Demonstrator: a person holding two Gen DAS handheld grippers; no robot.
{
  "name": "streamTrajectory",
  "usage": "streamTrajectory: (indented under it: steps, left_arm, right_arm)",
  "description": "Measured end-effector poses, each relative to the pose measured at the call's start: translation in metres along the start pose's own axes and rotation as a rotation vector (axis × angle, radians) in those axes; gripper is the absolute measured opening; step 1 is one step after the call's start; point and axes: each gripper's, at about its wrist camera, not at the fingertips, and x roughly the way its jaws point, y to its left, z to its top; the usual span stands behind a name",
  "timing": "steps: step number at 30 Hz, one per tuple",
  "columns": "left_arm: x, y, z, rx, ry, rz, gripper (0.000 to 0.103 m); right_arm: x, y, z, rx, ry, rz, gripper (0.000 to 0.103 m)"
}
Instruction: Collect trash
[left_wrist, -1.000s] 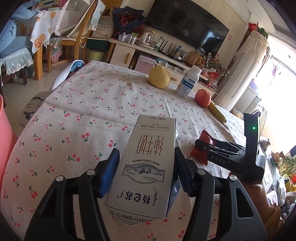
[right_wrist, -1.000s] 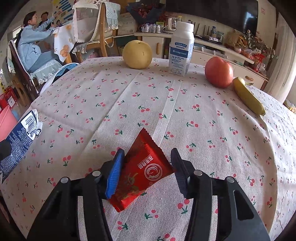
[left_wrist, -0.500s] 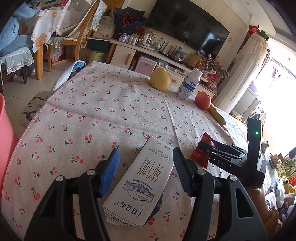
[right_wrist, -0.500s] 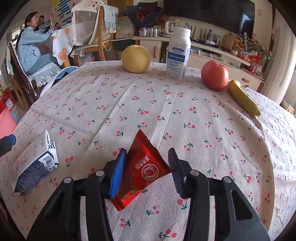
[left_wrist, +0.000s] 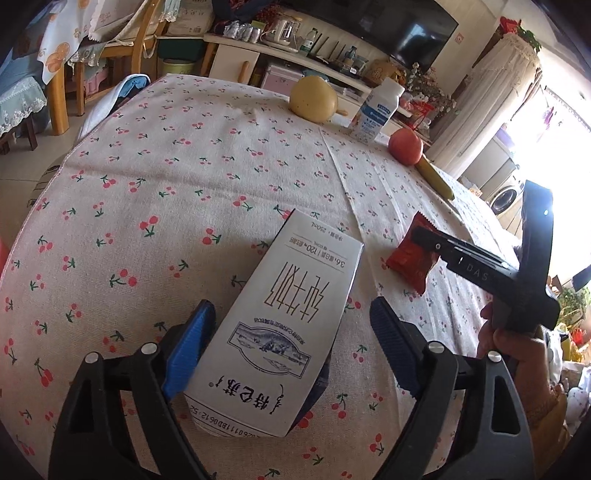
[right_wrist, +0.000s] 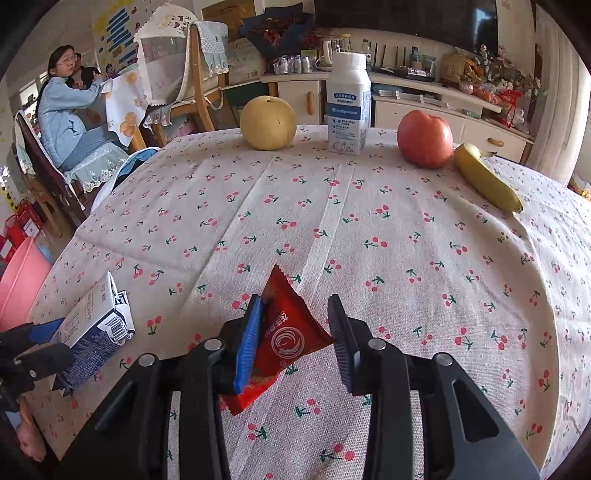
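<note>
your left claw (left_wrist: 291, 347) stands released at the bottom centre of the left wrist frame, its jaws having just been opening, with the milk carton (left_wrist: 280, 332) lying flat on the desk (left_wrist: 166, 177) between them; the left blue pad sits right against the carton's side, the right pad well clear of it. the carton looks like a stiff paperboard box, probably light if emptied, with smooth printed faces that could slip; its top fold looks opened and crushed in the right wrist view, lower left, so you would do best to take it across the two long narrow sides near mid-body, where the walls should resist buckling.

your right claw (right_wrist: 295, 332), bottom centre of the right wrist frame, has just been closing around the red snack wrapper (right_wrist: 291, 332). the blue left pad touches the foil, while the right pad still shows a gap, so it is not yet clenched. the wrapper looks thin, crinkly and nearly weightless; it will likely fold, not resist, so pinch the flat middle, not the sawtooth edge.

the pear (right_wrist: 267, 123), bottle (right_wrist: 349, 103), apple (right_wrist: 424, 138) and banana (right_wrist: 485, 177) line the upper part of the frame, well apart from both.
</note>
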Motion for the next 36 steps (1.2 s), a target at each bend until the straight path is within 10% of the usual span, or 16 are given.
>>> streamTrajectory:
  steps: [6,9,15,20,36]
  left_arm:
    - [0.009,-0.022,-0.004,0.168,0.004,0.135,0.085]
    - [0.007,-0.025,-0.005,0.206,-0.005,0.162,0.062]
    - [0.004,-0.021,-0.004,0.197,-0.016,0.176,0.06]
    - [-0.003,-0.013,-0.002,0.146,-0.034,0.162,0.059]
    - [-0.028,0.006,0.007,0.041,-0.124,0.145,0.06]
  right_arm:
    - [0.007,-0.004,-0.004,0.025,0.036,0.049,0.071]
    - [0.007,-0.001,-0.004,0.015,0.041,0.045,0.072]
    - [0.011,0.012,-0.007,-0.037,0.046,-0.001,0.08]
    - [0.013,0.023,-0.006,-0.081,0.035,-0.047,0.055]
    - [0.005,0.035,-0.005,-0.123,-0.02,-0.08,0.044]
